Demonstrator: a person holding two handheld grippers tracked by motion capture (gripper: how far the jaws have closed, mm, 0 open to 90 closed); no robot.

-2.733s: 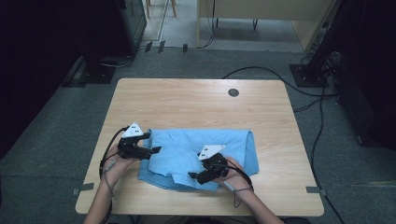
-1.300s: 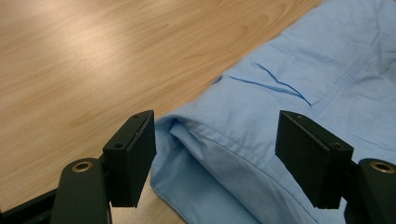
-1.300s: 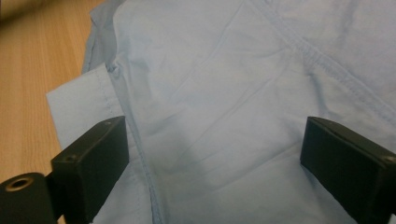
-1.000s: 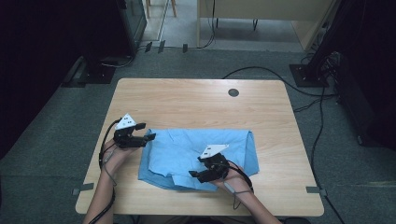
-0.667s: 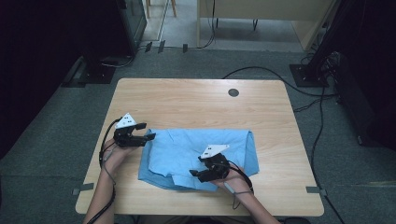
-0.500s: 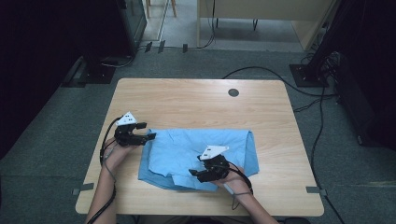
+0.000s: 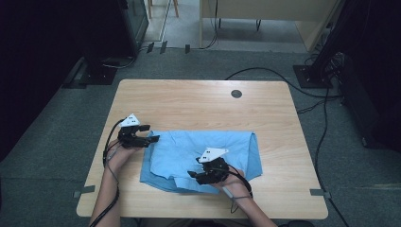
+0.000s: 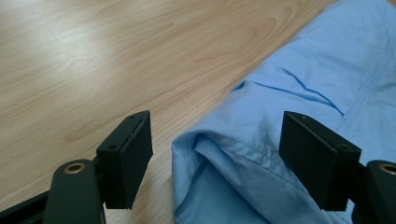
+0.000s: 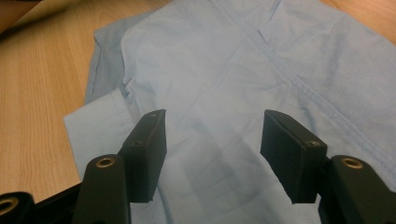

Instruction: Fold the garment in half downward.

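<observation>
Garment: a light blue shirt (image 7: pixel 203 153) is lying partly folded on the table (image 7: pixel 198 101), toward its near edge.
Left gripper (image 7: pixel 150 139): hovering at the shirt's left edge, jaws standing apart and just been opening, the hem lying loose between them.
Right gripper (image 7: pixel 193 176): hanging over the shirt's near part, jaws just been closing, pressing nothing.

My left gripper (image 7: pixel 150 138) sits at the left of the high view, held in my left hand (image 7: pixel 124 152), its forearm coming up from the bottom edge. Its jaws have just been opening and stand wide apart, pressing on nothing. My right gripper (image 7: pixel 191 175) lies lower and nearer me, gripped by my right hand (image 7: pixel 231 179), pointing left. Its jaws have just been closing a little, yet a clear gap remains between the pads (image 9: pixel 150 154).
</observation>
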